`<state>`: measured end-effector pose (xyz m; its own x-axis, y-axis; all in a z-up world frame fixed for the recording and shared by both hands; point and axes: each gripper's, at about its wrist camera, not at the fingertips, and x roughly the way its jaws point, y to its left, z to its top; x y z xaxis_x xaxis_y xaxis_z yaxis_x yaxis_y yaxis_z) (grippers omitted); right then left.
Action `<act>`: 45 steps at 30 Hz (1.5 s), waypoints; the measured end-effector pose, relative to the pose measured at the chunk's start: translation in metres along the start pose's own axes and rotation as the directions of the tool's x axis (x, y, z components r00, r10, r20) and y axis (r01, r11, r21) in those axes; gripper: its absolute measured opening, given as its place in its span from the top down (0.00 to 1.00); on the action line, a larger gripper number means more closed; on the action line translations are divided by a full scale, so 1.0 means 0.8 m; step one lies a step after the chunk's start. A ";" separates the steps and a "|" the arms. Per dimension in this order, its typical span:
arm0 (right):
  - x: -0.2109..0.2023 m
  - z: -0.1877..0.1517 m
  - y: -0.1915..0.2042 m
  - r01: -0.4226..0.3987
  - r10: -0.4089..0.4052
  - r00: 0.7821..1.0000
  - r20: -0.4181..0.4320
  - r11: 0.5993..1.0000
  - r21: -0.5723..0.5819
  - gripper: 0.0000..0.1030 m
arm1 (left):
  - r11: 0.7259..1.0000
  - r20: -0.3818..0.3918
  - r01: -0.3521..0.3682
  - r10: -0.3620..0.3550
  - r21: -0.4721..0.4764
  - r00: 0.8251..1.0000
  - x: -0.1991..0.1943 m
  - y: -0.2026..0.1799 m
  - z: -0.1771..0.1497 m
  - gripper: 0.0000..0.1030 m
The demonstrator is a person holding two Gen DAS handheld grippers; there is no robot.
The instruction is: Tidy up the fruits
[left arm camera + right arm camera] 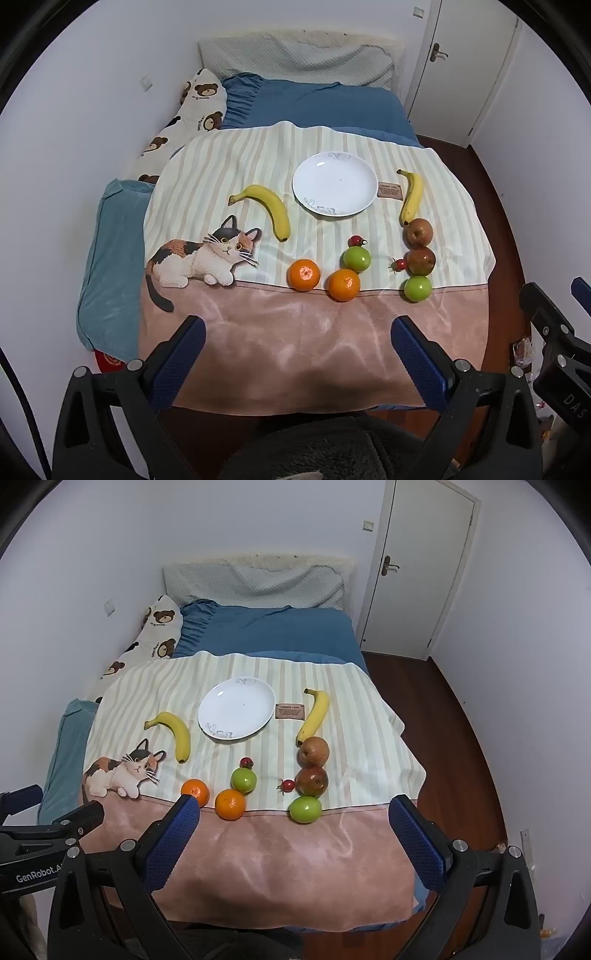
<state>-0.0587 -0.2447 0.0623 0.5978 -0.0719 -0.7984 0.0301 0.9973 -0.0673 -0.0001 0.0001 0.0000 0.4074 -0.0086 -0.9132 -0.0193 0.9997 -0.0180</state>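
Note:
A white plate (334, 173) (225, 716) lies empty on a striped cat blanket (221, 162) (155, 679) spread over the bed. Around it lie two bananas (269, 210) (413, 195), two oranges (304, 274) (344, 284), two green apples (356, 258) (417, 288), two reddish apples (419, 232) (421, 260) and two small red fruits (355, 241) (399, 264). My left gripper (297, 332) is open and empty above the blanket's pink front band. My right gripper (295, 812) is open and empty, just short of the front fruits.
A bear-print pillow (199, 99) and a teal cushion (110, 258) lie along the left wall. Blue bedding (317, 107) covers the far bed. A closed white door (417, 565) and wooden floor (443, 709) are on the right.

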 end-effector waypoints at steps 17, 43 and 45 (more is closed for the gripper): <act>-0.005 0.000 -0.006 -0.007 0.007 1.000 0.000 1.000 -0.001 0.00 | 1.000 0.027 -0.014 0.014 0.006 1.000 -0.009 -0.005 0.002 0.00; -0.012 -0.009 -0.016 -0.008 0.008 1.000 -0.007 1.000 -0.016 0.00 | 1.000 0.046 -0.017 0.018 -0.004 0.999 -0.025 -0.017 -0.002 0.00; -0.013 -0.011 -0.016 -0.005 0.005 1.000 -0.003 1.000 -0.015 0.00 | 1.000 0.046 -0.017 0.017 -0.004 0.999 -0.025 -0.017 -0.002 0.00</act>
<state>-0.0721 -0.2566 0.0664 0.5956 -0.0669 -0.8005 0.0149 0.9973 -0.0722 -0.0093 -0.0131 0.0180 0.4488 0.0099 -0.8936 -0.0303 0.9995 -0.0042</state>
